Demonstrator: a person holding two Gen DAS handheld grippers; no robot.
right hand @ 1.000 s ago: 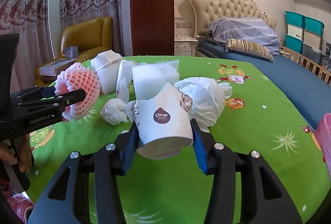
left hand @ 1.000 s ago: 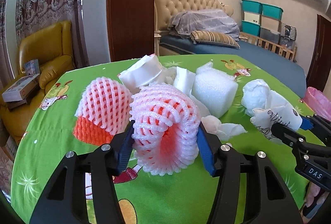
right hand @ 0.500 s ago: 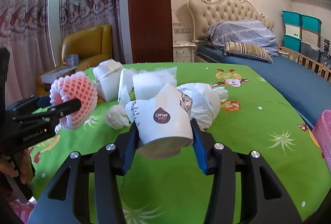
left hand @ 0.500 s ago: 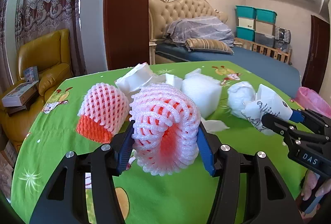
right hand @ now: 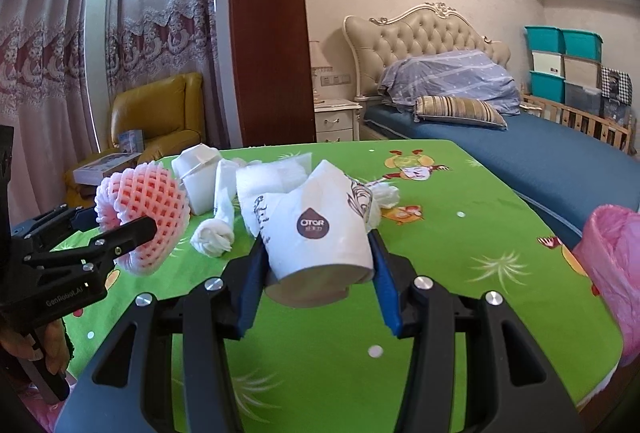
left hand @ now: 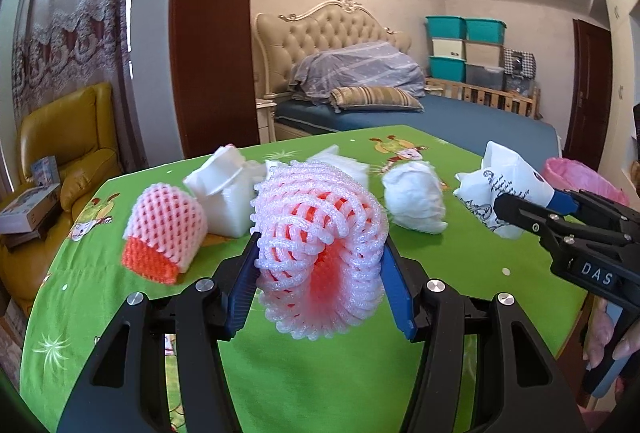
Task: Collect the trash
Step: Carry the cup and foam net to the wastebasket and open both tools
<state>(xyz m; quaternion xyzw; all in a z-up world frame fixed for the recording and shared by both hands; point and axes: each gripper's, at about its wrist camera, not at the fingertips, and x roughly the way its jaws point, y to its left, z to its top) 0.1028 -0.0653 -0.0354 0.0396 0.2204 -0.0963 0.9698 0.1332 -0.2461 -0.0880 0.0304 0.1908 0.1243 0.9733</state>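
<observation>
Ribbed foam net [left hand: 320, 249], crumpled paper cup [right hand: 320, 229]

Yellow armchair [right hand: 160, 113] by lace curtains [right hand: 60, 33]; tufted bed [right hand: 520, 141] with striped pillow [right hand: 456, 111]; teal storage boxes [left hand: 464, 45] stacked beyond.

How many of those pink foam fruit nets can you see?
2. One foam net is clamped in the left gripper; the other net lies on the green table to its left. More may be hidden behind the white trash.
</observation>
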